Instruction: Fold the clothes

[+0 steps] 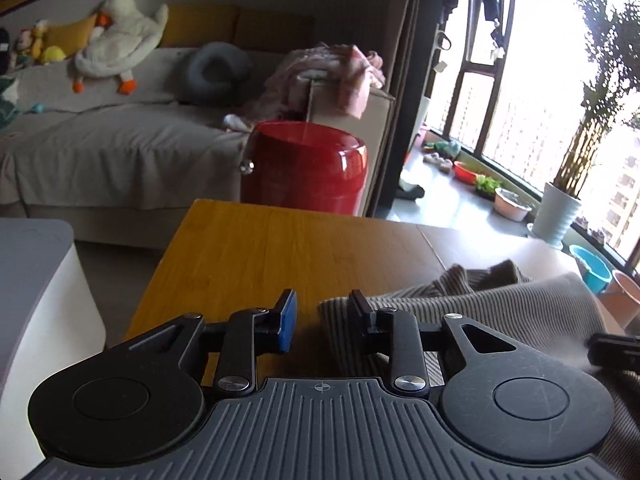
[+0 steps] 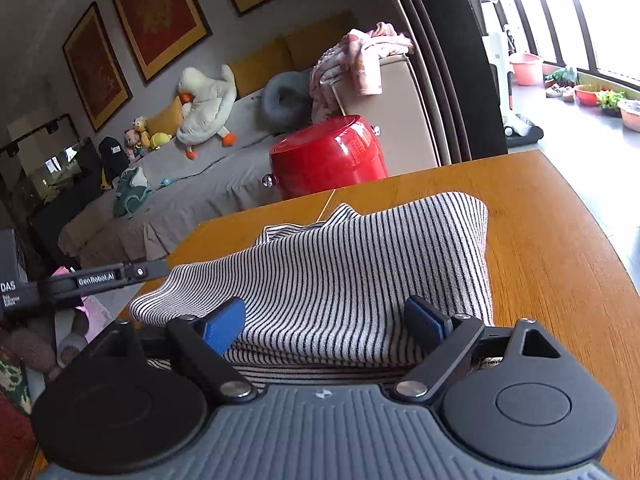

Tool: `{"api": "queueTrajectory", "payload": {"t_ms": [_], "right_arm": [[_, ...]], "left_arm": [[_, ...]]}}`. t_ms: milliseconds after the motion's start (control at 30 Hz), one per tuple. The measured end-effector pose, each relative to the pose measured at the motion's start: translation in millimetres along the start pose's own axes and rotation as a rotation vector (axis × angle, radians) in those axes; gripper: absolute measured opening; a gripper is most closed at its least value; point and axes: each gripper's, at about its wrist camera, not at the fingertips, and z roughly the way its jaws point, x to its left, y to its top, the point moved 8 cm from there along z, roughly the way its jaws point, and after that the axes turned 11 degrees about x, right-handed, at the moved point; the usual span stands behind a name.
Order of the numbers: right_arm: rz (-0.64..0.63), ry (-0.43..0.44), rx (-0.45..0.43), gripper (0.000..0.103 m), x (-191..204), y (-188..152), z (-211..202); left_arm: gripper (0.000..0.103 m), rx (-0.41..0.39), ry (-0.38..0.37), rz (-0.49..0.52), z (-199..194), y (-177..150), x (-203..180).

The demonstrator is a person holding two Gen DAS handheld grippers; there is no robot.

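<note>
The right gripper [image 2: 326, 326] stands wide open, its two blue-padded fingers [image 2: 224, 330] spread to either side of a folded black-and-white striped knit garment [image 2: 340, 264], low over the near fold; whether the pads actually touch the cloth is hard to tell from this angle. The garment lies in a thick, layered bundle on the warm-toned wooden table [image 2: 552, 240], with one folded corner reaching toward the table's far edge. The left gripper [image 1: 322, 316] is also open with nothing between its fingers; its right finger rests at the garment's near left edge [image 1: 500, 308], its blue-padded left finger [image 1: 288, 320] over bare wood [image 1: 260, 256]. Beyond the table stands a glossy red cylindrical bin [image 2: 332, 156] against a grey-covered sofa [image 2: 192, 188], where a large white plush goose with orange feet [image 2: 208, 100] lies
</note>
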Motion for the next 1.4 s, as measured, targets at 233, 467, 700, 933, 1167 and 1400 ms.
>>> {"api": "queueTrajectory", "payload": {"t_ms": [233, 467, 700, 933, 1167, 1400], "right_arm": [[-0.011, 0.04, 0.005, 0.103, 4, -1, 1], [-0.014, 0.044, 0.014, 0.103, 3, -3, 1], [0.001, 0.061, 0.028, 0.103, 2, -1, 2], [-0.117, -0.058, 0.099, 0.103, 18, -5, 12], [-0.147, -0.132, 0.091, 0.103, 31, 2, 0], [-0.092, -0.18, -0.049, 0.076, 7, 35, -29]], "left_arm": [[0.042, -0.026, -0.218, -0.086, -34, 8, -24], [0.057, 0.08, -0.29, -0.068, 4, -36, -63], [0.063, 0.063, -0.273, -0.048, 12, -44, -64], [0.069, 0.063, -0.281, -0.025, 10, -46, -66], [0.074, 0.06, -0.287, -0.013, 10, -45, -68], [0.076, 0.061, -0.287, -0.005, 10, -48, -69]]}}
